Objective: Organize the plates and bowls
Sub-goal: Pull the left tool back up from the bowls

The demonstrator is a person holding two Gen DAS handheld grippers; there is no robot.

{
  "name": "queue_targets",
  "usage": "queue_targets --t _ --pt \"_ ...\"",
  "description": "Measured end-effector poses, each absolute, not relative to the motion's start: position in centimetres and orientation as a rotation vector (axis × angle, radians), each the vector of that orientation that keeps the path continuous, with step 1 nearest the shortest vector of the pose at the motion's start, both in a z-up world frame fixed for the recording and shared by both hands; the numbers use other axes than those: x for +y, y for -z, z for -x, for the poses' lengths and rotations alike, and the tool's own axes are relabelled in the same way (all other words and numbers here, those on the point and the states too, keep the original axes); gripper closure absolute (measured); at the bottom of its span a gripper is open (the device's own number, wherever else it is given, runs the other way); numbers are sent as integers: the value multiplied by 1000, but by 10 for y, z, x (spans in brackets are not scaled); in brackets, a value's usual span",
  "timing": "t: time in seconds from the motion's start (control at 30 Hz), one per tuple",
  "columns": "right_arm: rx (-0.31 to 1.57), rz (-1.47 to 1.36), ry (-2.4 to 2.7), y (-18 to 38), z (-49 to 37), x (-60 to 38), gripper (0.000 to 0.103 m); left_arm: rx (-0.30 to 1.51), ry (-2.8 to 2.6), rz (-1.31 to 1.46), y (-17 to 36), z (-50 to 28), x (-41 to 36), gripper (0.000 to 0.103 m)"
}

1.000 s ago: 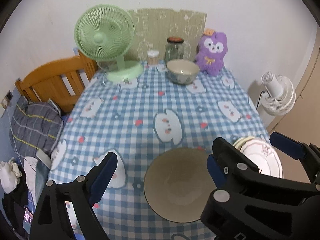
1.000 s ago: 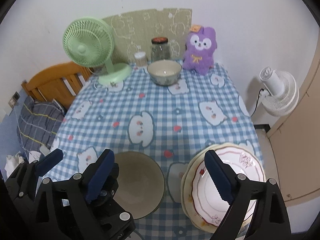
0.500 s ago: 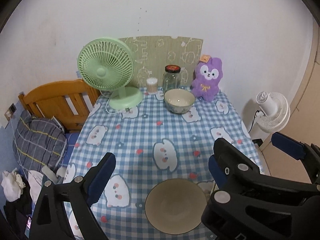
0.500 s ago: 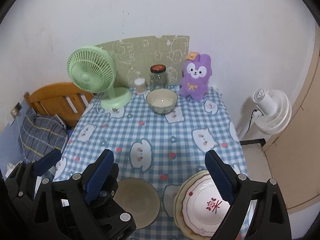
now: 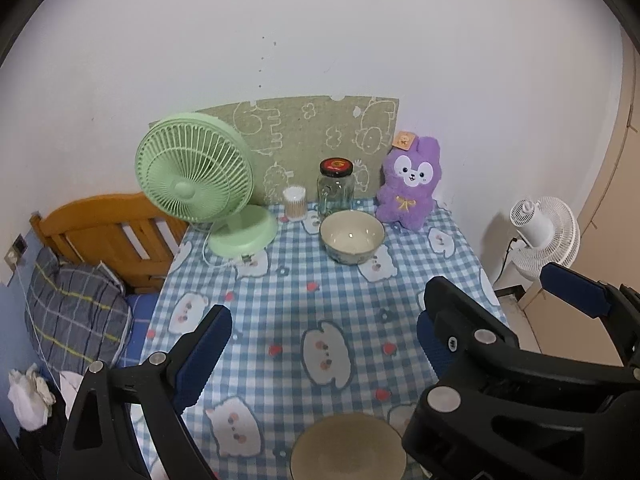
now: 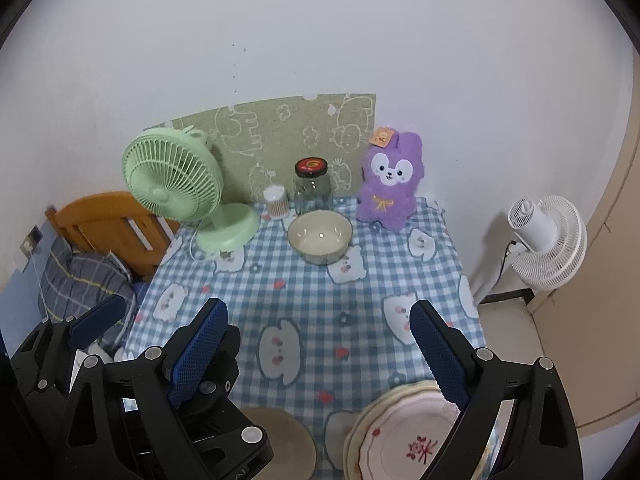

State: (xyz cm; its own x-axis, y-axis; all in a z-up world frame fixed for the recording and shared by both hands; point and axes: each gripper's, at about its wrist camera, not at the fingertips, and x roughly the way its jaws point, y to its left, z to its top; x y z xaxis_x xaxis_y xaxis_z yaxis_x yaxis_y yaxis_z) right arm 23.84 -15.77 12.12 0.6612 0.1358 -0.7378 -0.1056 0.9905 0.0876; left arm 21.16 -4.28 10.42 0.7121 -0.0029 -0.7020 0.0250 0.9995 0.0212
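A tan bowl (image 5: 347, 446) sits at the table's near edge, low between the fingers of my left gripper (image 5: 320, 332), which hangs open and empty well above it. In the right wrist view the same tan bowl (image 6: 280, 440) lies left of a stack of floral plates (image 6: 400, 436) at the near right corner. My right gripper (image 6: 316, 320) is open and empty above them. A cream bowl (image 5: 352, 236) with a patterned outside stands at the far side, also seen as the cream bowl (image 6: 320, 237) in the right wrist view.
The blue checked tablecloth (image 5: 280, 304) also carries a green desk fan (image 5: 200, 184), a glass jar (image 5: 336, 188), a cotton-swab pot (image 5: 295, 203) and a purple plush toy (image 5: 408, 184) along the wall. A wooden bed frame (image 5: 108, 232) stands left, a white floor fan (image 5: 548, 236) right.
Both grippers have drawn up and back from the table. The tan bowl and the plates have slid toward the bottom of the views and look smaller. Nothing was grasped.
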Motion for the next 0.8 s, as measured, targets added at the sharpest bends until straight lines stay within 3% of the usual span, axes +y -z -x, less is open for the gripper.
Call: queue_targets --t 0.8 --pt "837 -44 -98 -106 -369 -145 9 762 24 -74 -102 -336 -29 15"
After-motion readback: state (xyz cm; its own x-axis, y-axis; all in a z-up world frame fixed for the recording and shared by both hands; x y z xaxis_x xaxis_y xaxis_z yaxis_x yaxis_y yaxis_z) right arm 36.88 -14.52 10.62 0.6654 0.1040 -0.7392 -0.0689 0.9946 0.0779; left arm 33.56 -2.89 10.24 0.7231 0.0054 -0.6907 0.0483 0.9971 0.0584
